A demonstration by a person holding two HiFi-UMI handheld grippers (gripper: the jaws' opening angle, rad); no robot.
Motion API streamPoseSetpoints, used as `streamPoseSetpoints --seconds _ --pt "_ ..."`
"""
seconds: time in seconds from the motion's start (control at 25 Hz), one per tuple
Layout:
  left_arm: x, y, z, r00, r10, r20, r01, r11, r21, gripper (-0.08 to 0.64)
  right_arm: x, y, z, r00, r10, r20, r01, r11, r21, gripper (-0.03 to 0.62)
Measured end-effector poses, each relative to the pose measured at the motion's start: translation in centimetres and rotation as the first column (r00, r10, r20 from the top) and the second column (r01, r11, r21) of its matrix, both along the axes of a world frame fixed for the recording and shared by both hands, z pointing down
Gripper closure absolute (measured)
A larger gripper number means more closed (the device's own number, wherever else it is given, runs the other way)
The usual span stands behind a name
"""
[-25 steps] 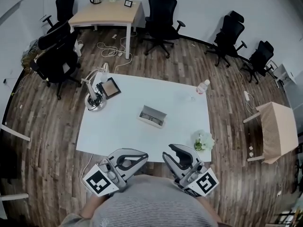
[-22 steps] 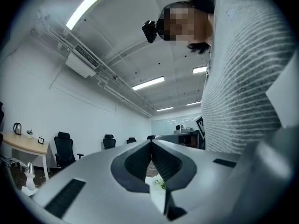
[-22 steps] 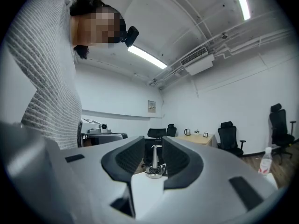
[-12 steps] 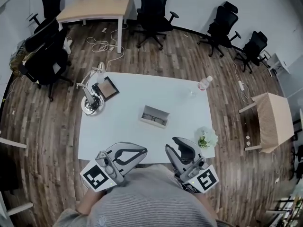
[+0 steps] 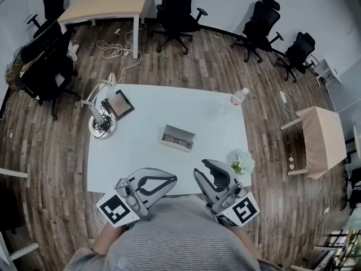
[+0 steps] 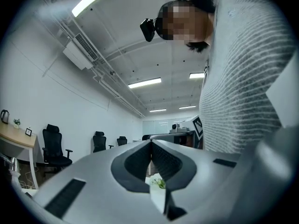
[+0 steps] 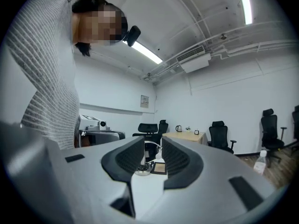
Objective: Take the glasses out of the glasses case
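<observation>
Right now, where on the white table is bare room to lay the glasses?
Bare: the near-left table, between glasses case and desk lamp; also between case and water bottle. Crowded: the lamp's corner and the near-right corner with flowers.

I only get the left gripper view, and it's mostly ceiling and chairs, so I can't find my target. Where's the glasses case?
Observer: The head view shows the glasses case lying open near the middle of the white table.
Operator: Is either gripper close to it?
Observer: No. The left gripper and the right gripper both hover at the table's near edge, well apart from the case.
Operator: Is the right one ready to grasp?
Observer: The right gripper view shows its jaws standing apart with nothing held between them.
</observation>
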State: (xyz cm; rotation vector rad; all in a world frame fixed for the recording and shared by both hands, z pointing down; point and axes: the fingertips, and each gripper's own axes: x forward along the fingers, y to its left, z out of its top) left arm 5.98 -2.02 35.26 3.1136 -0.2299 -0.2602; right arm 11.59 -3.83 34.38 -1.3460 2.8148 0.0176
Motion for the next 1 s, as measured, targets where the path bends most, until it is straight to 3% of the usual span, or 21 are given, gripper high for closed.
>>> streamPoseSetpoints --seconds 0.28,0.8,1.0 --pt "1.1 -0.3 1.5 0.996 0.032 0.088 -0.036 0.999 0.04 0.549 0.8 -1.3 0.2 0.996 -0.038 -0.085 0.039 0.999 0.011 0.485" --pt "0.8 -0.6 2.4 0.995 0.025 0.098 -0.029 0.999 0.034 0.549 0.6 -4.9 4.6 0.963 -0.126 -0.237 0.113 0.991 -0.067 0.485" --pt "0.8 -0.3 1.9 0.998 0.016 0.058 -0.018 0.999 0.031 0.549 0.1 -5.2 6.4 0.949 -0.166 -0.269 0.138 0.983 -0.121 0.485"
